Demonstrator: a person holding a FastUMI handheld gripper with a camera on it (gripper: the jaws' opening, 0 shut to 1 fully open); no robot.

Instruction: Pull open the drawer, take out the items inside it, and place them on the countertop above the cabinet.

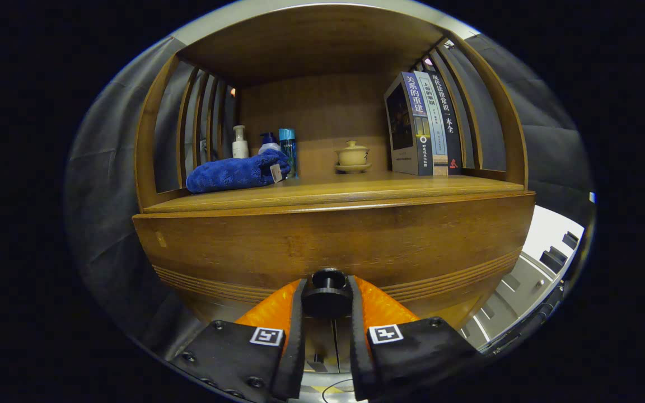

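Note:
A wooden cabinet fills the gripper view, with its drawer front [333, 240] right ahead of me. A round black knob [327, 292] sticks out of the drawer front's lower middle. My gripper [327, 299] is shut on that knob, one finger pressing each side of it. Above the drawer runs the countertop [356, 193], a wooden shelf under a roofed niche. The drawer looks closed or barely moved, and its inside is hidden.
On the countertop lie a folded blue towel [235, 173] at the left, three bottles [266, 148] behind it, a lidded tea bowl [352, 157] in the middle and upright books [423, 126] at the right. Slatted side walls flank the niche. A pale floor [546, 246] lies to the right.

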